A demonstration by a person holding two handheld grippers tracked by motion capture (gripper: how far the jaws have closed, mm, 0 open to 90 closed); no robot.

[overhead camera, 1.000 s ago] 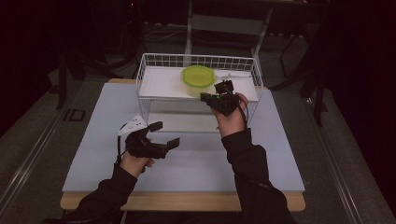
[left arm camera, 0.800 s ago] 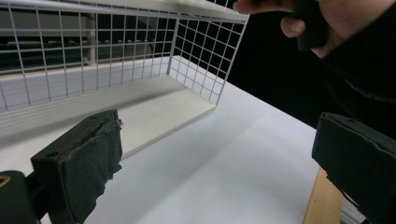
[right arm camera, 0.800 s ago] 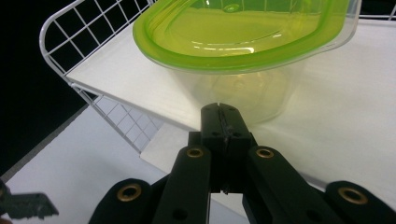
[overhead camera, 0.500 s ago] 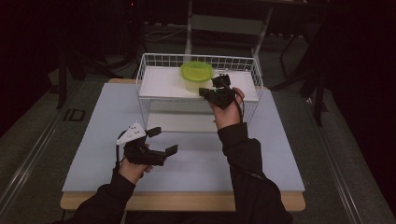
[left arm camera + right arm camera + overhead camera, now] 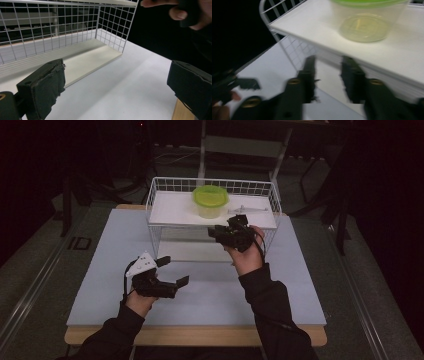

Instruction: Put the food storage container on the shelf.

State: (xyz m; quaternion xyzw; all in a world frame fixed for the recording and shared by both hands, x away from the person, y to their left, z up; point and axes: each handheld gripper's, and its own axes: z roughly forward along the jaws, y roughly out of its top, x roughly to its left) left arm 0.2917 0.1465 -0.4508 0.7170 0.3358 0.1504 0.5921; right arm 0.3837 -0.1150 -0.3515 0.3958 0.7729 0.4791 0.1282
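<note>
- The lidded green container (image 5: 211,201) is standing on the wire rack's upper shelf (image 5: 170,210), just far-left of the right hand-held gripper (image 5: 223,231).
- That gripper's jaws have just been opening, nothing between them.
- The left hand-held gripper (image 5: 172,271), released and empty, is hanging well apart over the near bench (image 5: 100,255).

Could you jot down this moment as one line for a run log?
right gripper: jaws just opening, nothing between, before rack | tub: green lid, on rack top shelf | left gripper: open, over table
</note>
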